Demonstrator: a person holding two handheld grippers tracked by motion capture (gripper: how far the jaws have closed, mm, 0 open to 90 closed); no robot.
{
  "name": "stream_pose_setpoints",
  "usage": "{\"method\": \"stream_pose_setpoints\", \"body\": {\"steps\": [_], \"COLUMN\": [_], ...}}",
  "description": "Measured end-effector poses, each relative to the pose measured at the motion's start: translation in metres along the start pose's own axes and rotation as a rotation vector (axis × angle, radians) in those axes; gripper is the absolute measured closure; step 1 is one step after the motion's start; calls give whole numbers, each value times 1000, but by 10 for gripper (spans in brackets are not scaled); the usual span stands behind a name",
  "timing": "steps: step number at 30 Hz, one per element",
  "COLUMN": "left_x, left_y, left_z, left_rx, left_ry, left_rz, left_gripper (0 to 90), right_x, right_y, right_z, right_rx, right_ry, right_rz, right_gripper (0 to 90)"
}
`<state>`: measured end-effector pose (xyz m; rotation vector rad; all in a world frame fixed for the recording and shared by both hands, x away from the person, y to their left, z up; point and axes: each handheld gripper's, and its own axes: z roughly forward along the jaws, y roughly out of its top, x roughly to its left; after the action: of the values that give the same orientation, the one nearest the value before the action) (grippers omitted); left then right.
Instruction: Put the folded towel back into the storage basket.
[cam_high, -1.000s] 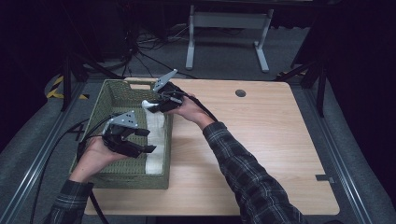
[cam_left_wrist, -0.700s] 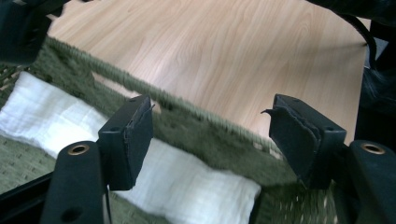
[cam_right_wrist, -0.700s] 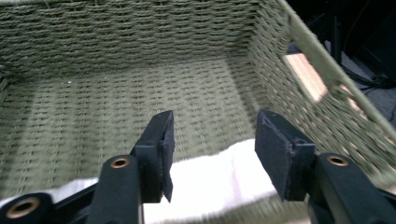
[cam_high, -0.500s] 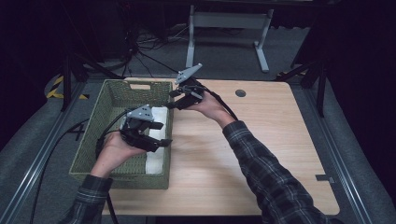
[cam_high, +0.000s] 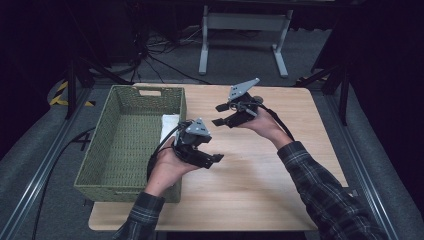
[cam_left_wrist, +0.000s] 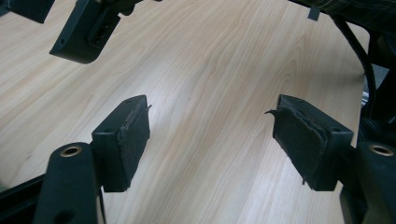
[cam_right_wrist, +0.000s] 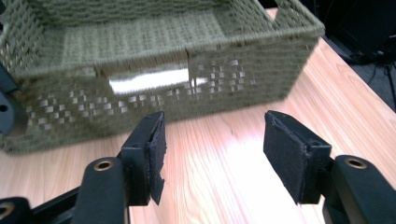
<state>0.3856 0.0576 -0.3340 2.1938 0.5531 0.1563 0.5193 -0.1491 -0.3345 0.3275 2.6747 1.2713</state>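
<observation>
My left gripper (cam_high: 212, 159) (cam_left_wrist: 212, 135) hovers over the bare wooden table (cam_high: 260, 170) just right of a green woven basket (cam_high: 125, 145). Its jaws stand open with nothing between them, and they have just been opening. My right gripper (cam_high: 219, 114) (cam_right_wrist: 212, 149) is farther back over the table, pointing at the basket (cam_right_wrist: 140, 93). It too is open and empty, its jaws having just widened. A white object (cam_high: 169, 123) lies inside the basket against its right wall. In the right gripper view this white object (cam_right_wrist: 149, 80) shows through the weave.
The table's wood runs wide to the right and front of both hands. A small dark round thing (cam_high: 257, 98) sits near the far edge behind the right gripper. Black cables trail from both grippers. One jaw of the right gripper (cam_left_wrist: 84, 32) shows at the top left of the left gripper view.
Both hands have moved right, from over the basket to above the table. The white object stays in the basket. Both pairs of jaws look wider apart.
</observation>
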Motion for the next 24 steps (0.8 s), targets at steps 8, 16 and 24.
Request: {"method": "stream_pose_setpoints", "body": {"steps": [8,16,24], "left_x": [-21,-35,-39], "left_y": [2,-10,-26], "left_z": [41,80,106], "left_rx": [10,9,37], "left_ry": [13,-14,-22], "left_rz": [10,24,32], "left_gripper": [252,229,198], "right_x": [4,7,12], "right_y": [-29,-68,-109], "right_z": [-15,-19,-27], "right_rx": [5,21,29], "right_ry": [-10,-22,-54], "right_rz": [24,70,118], "right_gripper": [376,357,332]}}
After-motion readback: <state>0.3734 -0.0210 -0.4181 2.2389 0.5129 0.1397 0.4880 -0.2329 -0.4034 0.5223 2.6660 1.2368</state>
